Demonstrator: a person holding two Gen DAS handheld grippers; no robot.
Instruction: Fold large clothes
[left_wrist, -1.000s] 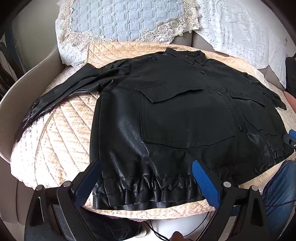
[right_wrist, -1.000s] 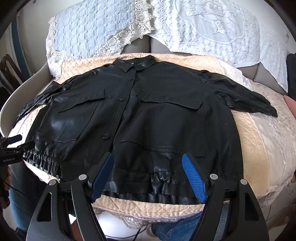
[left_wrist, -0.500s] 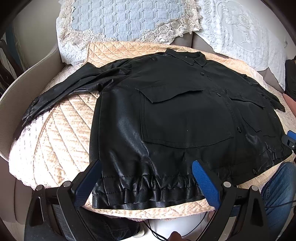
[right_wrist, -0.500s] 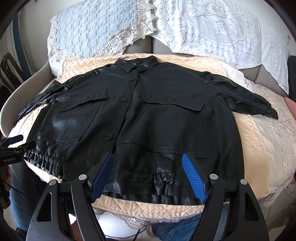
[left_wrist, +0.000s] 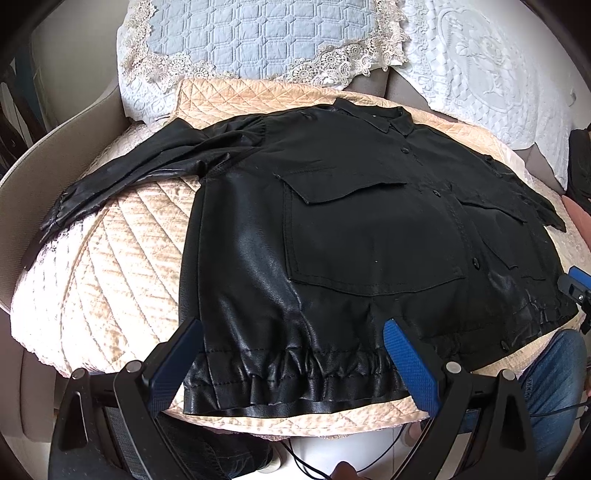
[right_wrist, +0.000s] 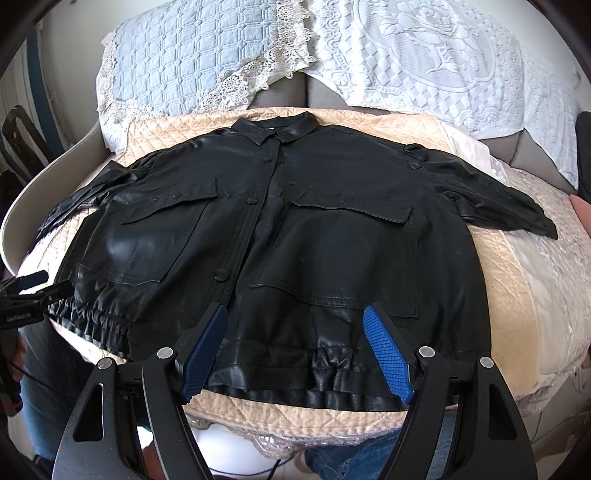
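One black jacket (left_wrist: 351, 236) lies flat, front up, on a peach quilted cover (left_wrist: 122, 280) over a sofa seat. Collar (right_wrist: 277, 129) points away toward the backrest, gathered hem (left_wrist: 295, 376) toward the cameras; long axis runs sleeve to sleeve, L–R. Two sleeves spread out, one per side. Two flap chest pockets, buttoned placket down the middle.

Left gripper (left_wrist: 295, 354): blue pads wide apart, holding nothing, over the hem at the jacket's left corner; can't tell if it touches the fabric. Right gripper (right_wrist: 295, 347): also wide apart, empty, over the hem nr the placket.

Two lace-trimmed covers behind: one pale blue (right_wrist: 184, 62), one white (right_wrist: 436, 55). Jeans-clad legs (left_wrist: 554, 387) below the seat edge.
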